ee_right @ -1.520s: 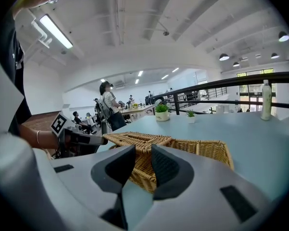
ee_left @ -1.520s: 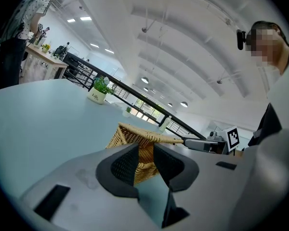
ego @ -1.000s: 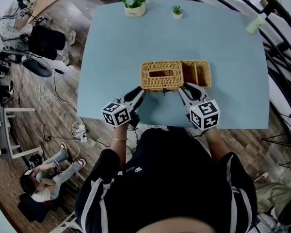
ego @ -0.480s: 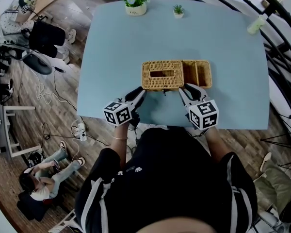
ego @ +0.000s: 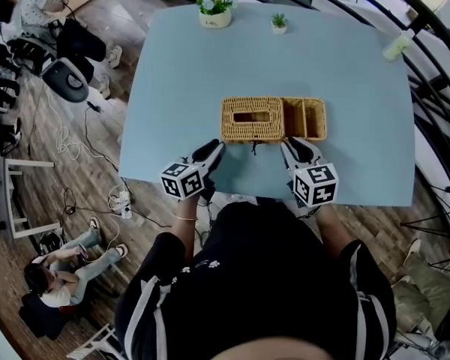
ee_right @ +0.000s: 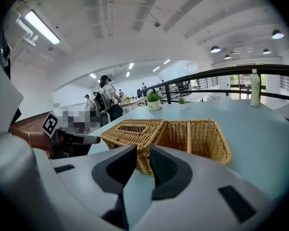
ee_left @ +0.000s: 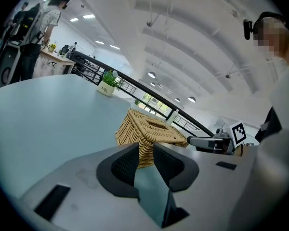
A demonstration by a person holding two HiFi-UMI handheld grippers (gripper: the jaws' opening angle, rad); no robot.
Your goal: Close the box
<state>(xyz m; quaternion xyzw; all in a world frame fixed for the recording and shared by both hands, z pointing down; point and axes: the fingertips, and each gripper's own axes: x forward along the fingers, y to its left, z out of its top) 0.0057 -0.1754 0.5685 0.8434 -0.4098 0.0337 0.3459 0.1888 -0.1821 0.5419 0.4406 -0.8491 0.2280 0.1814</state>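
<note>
Left gripper [ee_left: 145,150]: jaws parted by a narrow gap, nothing between the pads. Only the light blue tabletop [ee_left: 43,114] shows through, so it is released. The tan woven wicker box [ee_left: 144,134] sits just beyond its tips, one near corner facing the gap. Cannot tell whether the tips touch it.

Right gripper [ee_right: 143,153]: jaws likewise slightly apart, gripping nothing. The box's front wall stands just past its tips. Ahead and to this gripper's left is the slotted wicker lid [ee_right: 132,128], lying flat with the slot up. Ahead and to its right is the open wicker base [ee_right: 197,136] with a centre divider, meeting the lid along one edge. The box is not yet closed.

Head view: both grippers are at the near side of the box, the left by the lid's near corner, the right by the seam between lid and base. Far beyond the tips are a white-potted green plant [ego: 214,10] and a smaller potted plant [ego: 279,22]. A pale bottle [ego: 397,45] stands well off to the right gripper's right.
</note>
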